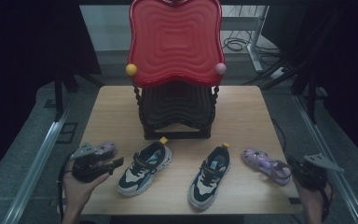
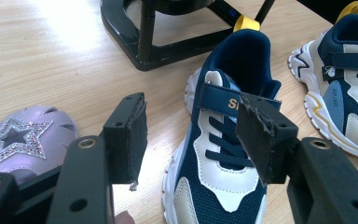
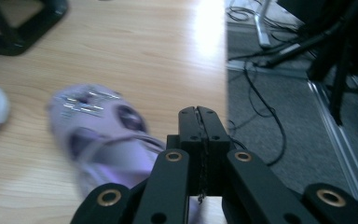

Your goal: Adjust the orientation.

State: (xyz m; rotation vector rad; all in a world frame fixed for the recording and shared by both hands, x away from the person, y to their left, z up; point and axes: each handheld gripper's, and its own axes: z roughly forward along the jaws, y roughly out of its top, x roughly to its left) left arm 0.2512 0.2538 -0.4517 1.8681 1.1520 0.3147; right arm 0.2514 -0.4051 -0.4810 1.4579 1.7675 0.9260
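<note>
Tabletop: it carries everything; keep both shoes flat on it until your grip is sure.
Red rack: it stands at the upper middle of the high view, with a dark lower tier beneath, likely where the shoes belong.
Left sneaker: it sits lower centre-left, heel tab toward the rack; this looks like your next pick.
Right sneaker: lower centre, just beside its mate but apart from it.
Right purple sandal: lower right, close to your right hand.
Left purple sandal: at the left edge of the left gripper view, beside your jaws.
Left hand-held gripper: its jaws stand spread, aimed at the left sneaker's strap; straddle the collar squarely before squeezing.
Right hand-held gripper: jaws pressed together on nothing, past the sandal's heel; spread them before approaching.
</note>
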